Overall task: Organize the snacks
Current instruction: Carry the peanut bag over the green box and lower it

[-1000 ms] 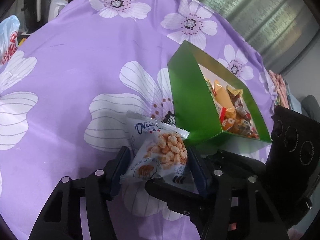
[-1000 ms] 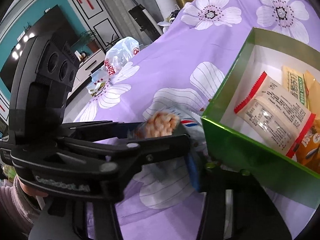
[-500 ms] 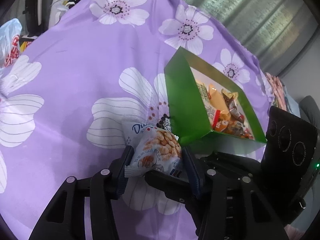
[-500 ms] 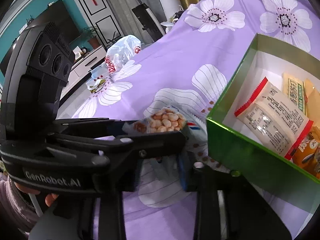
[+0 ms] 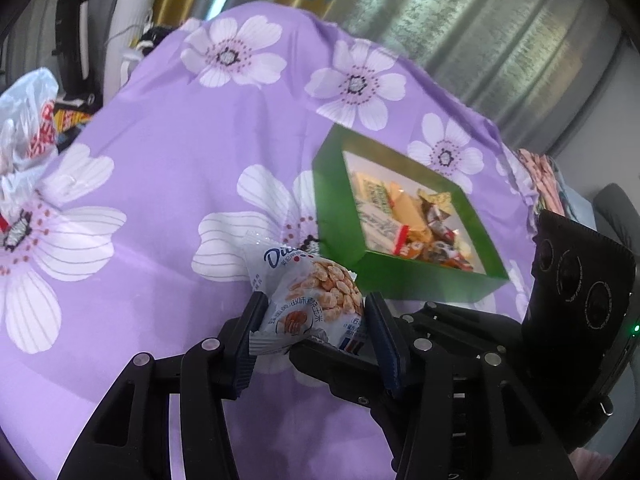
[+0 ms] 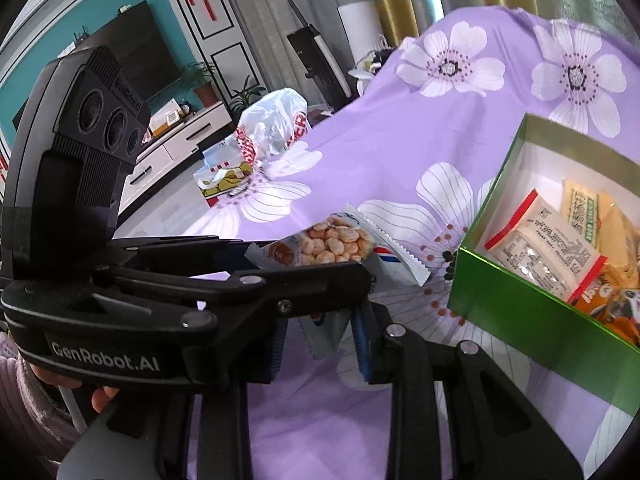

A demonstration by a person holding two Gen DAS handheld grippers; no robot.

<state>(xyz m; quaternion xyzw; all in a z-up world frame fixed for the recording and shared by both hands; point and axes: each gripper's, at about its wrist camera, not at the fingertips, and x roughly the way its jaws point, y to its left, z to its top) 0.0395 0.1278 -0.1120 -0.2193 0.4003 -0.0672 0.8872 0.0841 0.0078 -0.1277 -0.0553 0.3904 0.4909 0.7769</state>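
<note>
between both tongs [image 5: 314, 322] [image 6: 318, 336] (each clamped on it) hangs the snack packet [image 5: 316, 300].

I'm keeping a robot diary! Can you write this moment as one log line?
left gripper: shut on snack packet | right gripper: shut on same packet | green box: open, holding snacks

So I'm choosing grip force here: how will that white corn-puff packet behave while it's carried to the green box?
The snack packet looks puffy and crinkly, so it probably gives under the left gripper. Its loose sealed ends likely flop. It seems light for its size, and the glossy film may slip; the right gripper pinches one end.
</note>
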